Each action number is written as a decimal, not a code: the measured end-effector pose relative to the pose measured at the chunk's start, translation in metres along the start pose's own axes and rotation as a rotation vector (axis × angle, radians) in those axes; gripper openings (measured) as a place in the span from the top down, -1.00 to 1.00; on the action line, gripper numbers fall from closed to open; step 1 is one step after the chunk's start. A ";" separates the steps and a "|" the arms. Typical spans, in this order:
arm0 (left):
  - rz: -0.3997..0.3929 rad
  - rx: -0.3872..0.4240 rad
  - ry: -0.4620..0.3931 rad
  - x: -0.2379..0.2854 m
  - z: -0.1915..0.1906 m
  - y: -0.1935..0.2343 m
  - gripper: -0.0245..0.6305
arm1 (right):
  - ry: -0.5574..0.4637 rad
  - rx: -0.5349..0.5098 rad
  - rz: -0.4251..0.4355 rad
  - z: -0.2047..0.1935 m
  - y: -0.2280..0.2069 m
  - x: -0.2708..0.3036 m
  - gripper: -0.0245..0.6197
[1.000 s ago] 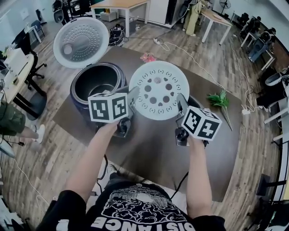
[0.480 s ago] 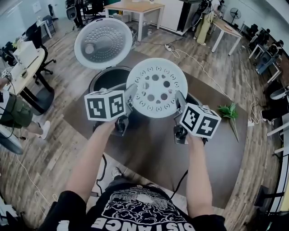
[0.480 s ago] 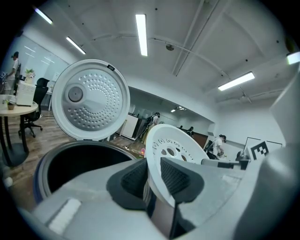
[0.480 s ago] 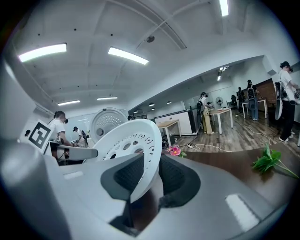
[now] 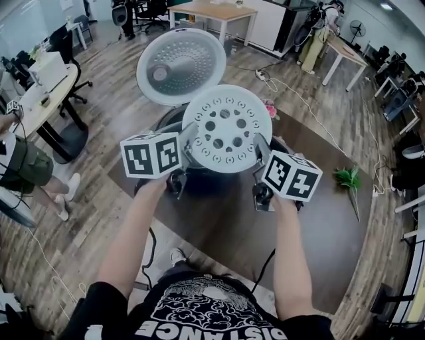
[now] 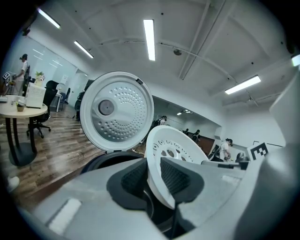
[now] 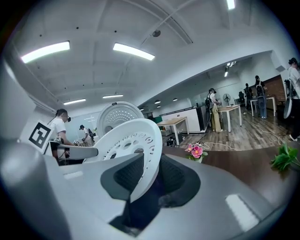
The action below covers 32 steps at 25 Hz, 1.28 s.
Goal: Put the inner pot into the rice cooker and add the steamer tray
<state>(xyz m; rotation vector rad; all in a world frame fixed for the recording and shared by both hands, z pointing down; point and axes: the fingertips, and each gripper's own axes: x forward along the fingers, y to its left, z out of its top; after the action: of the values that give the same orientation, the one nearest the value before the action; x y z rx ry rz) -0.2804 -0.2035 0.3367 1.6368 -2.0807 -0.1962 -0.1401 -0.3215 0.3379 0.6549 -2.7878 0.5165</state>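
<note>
Head view shows the perforated white steamer tray (image 5: 227, 129) held over the open rice cooker (image 5: 206, 182); left gripper (image 5: 190, 139) and right gripper (image 5: 261, 147) each clamp narrowly on opposite rim edges; it looks light, stiff and slick, so rim holds suit it.

A pale wood-plank floor (image 5: 99, 133) runs through an open office. A dark brown surface (image 5: 319, 232) fills the middle, with a green sprig (image 5: 346, 178) near its right edge and a pink flower (image 7: 196, 151) at its far edge. A round white table (image 5: 40, 99) stands at the left and a wood-topped desk (image 5: 212, 11) at the back. Long strip lights (image 6: 149, 33) cross the white ceiling (image 6: 211, 47).
</note>
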 end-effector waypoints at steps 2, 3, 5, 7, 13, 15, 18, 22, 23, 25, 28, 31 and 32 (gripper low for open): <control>0.008 -0.003 -0.002 -0.006 0.002 0.015 0.63 | 0.009 -0.002 0.007 -0.004 0.013 0.010 0.64; 0.012 -0.002 -0.005 -0.010 0.004 0.025 0.63 | 0.012 -0.002 0.011 -0.007 0.021 0.017 0.64; 0.021 0.004 -0.008 -0.017 0.007 0.046 0.63 | 0.016 0.000 0.020 -0.013 0.038 0.031 0.64; 0.034 0.005 -0.009 -0.019 0.008 0.059 0.63 | 0.022 -0.004 0.020 -0.017 0.045 0.041 0.64; 0.048 -0.028 0.020 -0.012 0.001 0.062 0.63 | 0.056 -0.004 0.027 -0.020 0.040 0.049 0.63; 0.059 -0.025 0.036 -0.010 0.000 0.064 0.63 | 0.070 -0.005 0.021 -0.022 0.037 0.051 0.63; 0.055 -0.035 0.062 -0.006 -0.005 0.068 0.63 | 0.098 -0.012 -0.006 -0.028 0.033 0.055 0.62; 0.051 -0.014 0.076 -0.004 -0.007 0.073 0.63 | 0.120 -0.023 -0.034 -0.036 0.032 0.059 0.60; 0.046 -0.013 0.079 -0.003 -0.008 0.074 0.63 | 0.119 -0.023 -0.037 -0.036 0.033 0.060 0.60; 0.038 -0.009 0.085 -0.001 -0.011 0.076 0.63 | 0.121 -0.029 -0.045 -0.039 0.034 0.061 0.59; 0.043 0.014 0.092 0.000 -0.015 0.081 0.63 | 0.136 -0.048 -0.063 -0.045 0.035 0.064 0.56; 0.045 0.042 0.103 0.002 -0.020 0.082 0.63 | 0.143 -0.056 -0.070 -0.049 0.035 0.065 0.55; 0.045 0.051 0.105 0.002 -0.021 0.081 0.63 | 0.147 -0.061 -0.074 -0.050 0.033 0.065 0.54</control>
<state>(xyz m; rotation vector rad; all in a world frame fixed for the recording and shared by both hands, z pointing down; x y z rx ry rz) -0.3426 -0.1798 0.3879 1.5923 -2.0563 -0.0418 -0.2053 -0.2991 0.3930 0.6751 -2.6200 0.4443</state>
